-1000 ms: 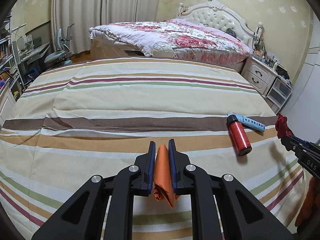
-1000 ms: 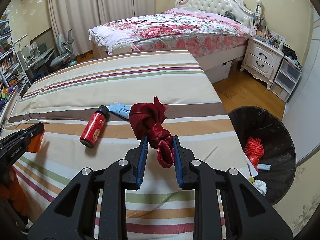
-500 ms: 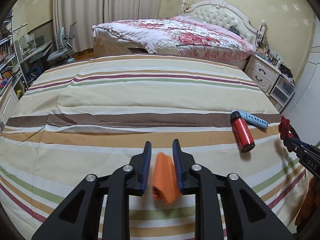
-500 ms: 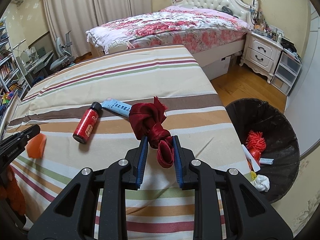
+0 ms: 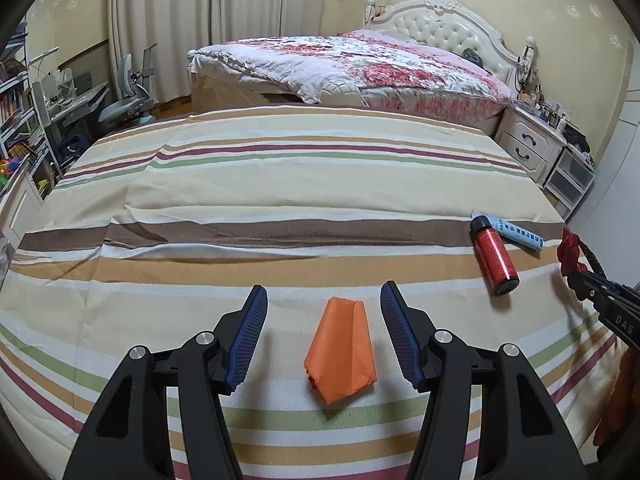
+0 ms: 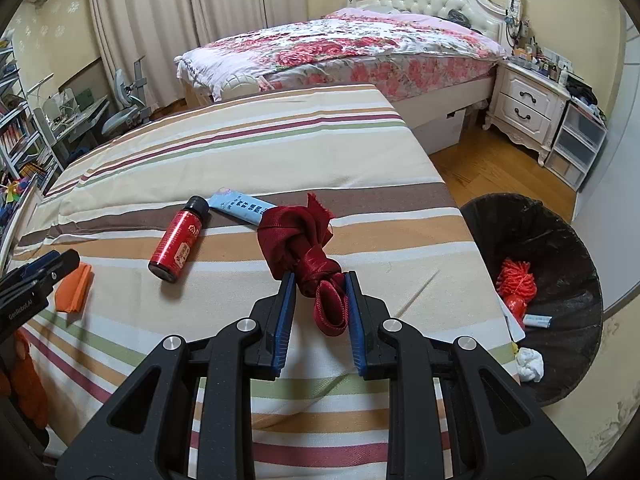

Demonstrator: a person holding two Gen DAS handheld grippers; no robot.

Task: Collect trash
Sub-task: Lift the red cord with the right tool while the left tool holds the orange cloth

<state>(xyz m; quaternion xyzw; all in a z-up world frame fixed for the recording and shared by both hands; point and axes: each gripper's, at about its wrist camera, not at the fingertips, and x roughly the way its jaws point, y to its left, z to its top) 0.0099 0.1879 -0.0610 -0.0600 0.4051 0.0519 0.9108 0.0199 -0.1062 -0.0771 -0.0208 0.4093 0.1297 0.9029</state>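
A folded orange paper (image 5: 343,354) lies on the striped bed sheet (image 5: 280,184). My left gripper (image 5: 323,298) hangs over it with its jaws opening, the paper between them but untouched. In the right wrist view the same orange paper (image 6: 73,288) lies at the left under the left gripper's tip. My right gripper (image 6: 320,280) is shut on a knotted dark red ribbon (image 6: 304,240) held above the sheet. A red bottle (image 5: 495,259) and a light blue tube (image 5: 516,234) lie side by side on the sheet; both also show as the red bottle (image 6: 178,240) and the blue tube (image 6: 244,206).
A black trash bin (image 6: 560,240) stands on the wooden floor beyond the bed's right edge, holding a red bundle (image 6: 518,284) and white scraps. A floral bed (image 6: 340,52), a white nightstand (image 6: 524,100) and a desk with a chair (image 6: 80,116) lie further off.
My left gripper's jaws have spread apart and let go of the orange paper, which has dropped onto the sheet. The right gripper keeps its hold on the red ribbon.
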